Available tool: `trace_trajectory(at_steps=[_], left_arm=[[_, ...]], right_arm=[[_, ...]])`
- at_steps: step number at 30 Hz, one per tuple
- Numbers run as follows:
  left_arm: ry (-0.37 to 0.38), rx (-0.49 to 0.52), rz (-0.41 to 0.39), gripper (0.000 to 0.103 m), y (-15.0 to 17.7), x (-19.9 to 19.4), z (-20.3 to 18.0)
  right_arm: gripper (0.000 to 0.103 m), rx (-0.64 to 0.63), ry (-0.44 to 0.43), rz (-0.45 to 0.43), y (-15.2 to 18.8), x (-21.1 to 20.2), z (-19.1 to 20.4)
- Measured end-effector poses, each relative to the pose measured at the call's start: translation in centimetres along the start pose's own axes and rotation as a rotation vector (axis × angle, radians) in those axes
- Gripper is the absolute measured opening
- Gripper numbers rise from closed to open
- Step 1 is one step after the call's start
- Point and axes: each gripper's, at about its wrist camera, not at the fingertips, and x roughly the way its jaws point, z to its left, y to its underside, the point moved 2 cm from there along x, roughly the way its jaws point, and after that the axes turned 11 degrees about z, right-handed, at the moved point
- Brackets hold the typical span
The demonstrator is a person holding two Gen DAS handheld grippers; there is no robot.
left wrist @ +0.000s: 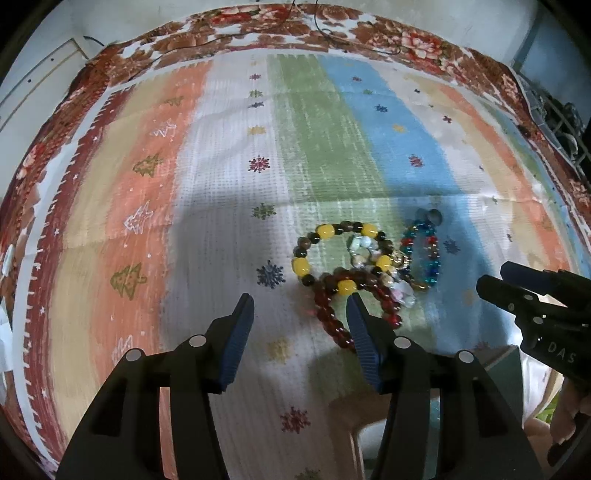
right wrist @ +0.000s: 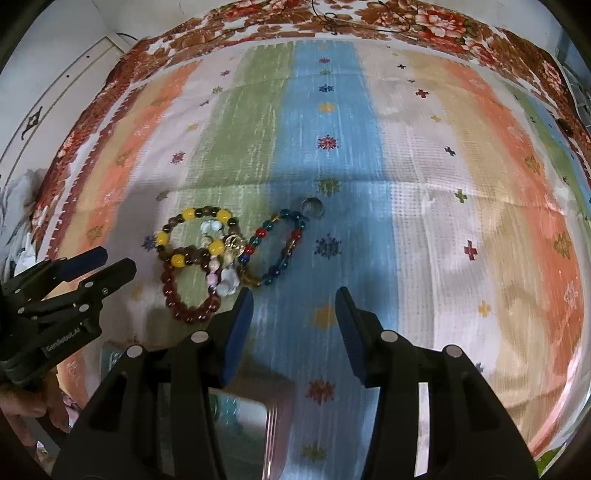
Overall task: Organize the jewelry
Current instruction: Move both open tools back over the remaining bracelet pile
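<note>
— Hovering over the striped cloth [left wrist: 229, 155], the left gripper [left wrist: 301, 314] has its jaws spread and holding nothing, right?
— Yes, and the right gripper [right wrist: 293, 306] is just as released.
— Where's the jewelry?
— Heaped together on the cloth: a yellow-and-brown bracelet [left wrist: 306, 254] overlapping a dark red bracelet [left wrist: 325, 314], with a blue-and-red bracelet [right wrist: 280, 251] and a ring [right wrist: 312, 207] beside them

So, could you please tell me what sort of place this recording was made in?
Probably a bedroom at home: the beaded bracelets lie on a pastel-striped cloth with snowflake motifs, spread over a red floral blanket like bedding, with a plain white wall behind.
</note>
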Motion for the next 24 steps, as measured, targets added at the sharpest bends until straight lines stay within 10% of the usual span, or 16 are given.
trace_trajectory(at_steps=[24], left_arm=[[-0.041, 0.045, 0.037, 0.052, -2.5, 2.8, -0.1]], right_arm=[[0.048, -0.005, 0.041, 0.054, -3.2, 3.5, -0.3]])
